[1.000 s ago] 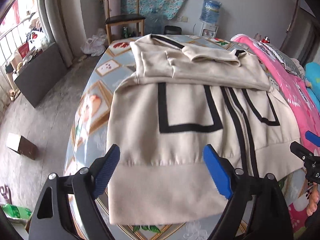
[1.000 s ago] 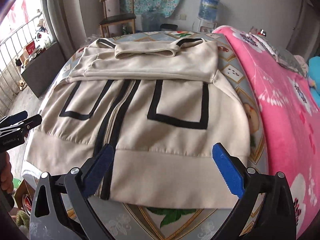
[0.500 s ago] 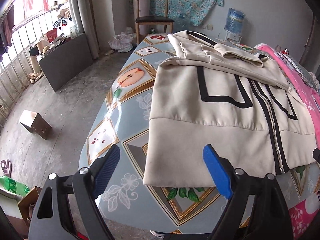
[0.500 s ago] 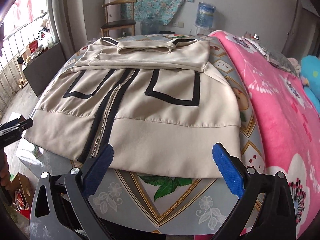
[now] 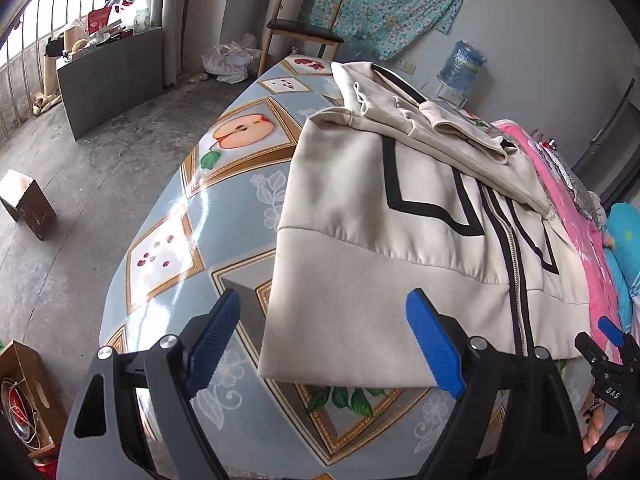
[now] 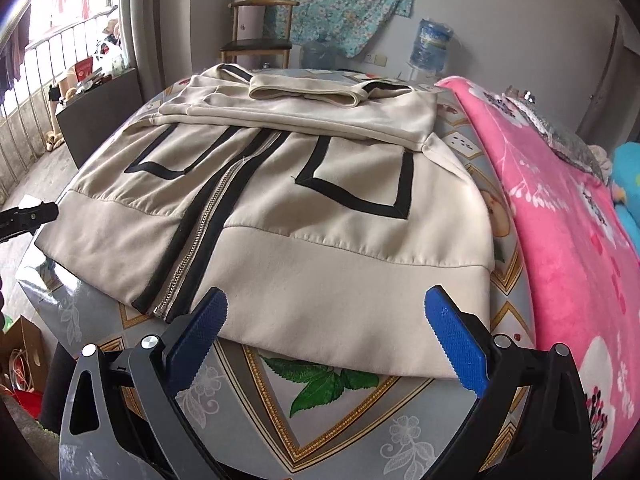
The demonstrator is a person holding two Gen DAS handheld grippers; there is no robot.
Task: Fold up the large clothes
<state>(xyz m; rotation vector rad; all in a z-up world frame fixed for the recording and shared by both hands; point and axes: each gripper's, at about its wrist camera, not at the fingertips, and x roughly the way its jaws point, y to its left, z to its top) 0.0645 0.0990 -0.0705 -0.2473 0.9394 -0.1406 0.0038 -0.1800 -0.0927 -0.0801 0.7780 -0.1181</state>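
Tools [image 5: 324, 344] (spread) short of jacket [image 5: 400, 240] hem

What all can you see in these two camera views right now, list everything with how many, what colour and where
jacket: one, beige with black trim and a zip, flat on the table, sleeves folded across its top
table: one, grey-blue fruit-print cover, under the jacket
blanket: one, pink floral, right of the table
chair: one, wood with dark seat, by the far wall
water bottle: one, blue, by the far wall
hanging cloth: one, teal floral, on the wall
cardboard box: one, brown, on the floor at left
left gripper: one, black with blue pads, open at the hem's left corner
right gripper: one, same colours, open at the hem's right part
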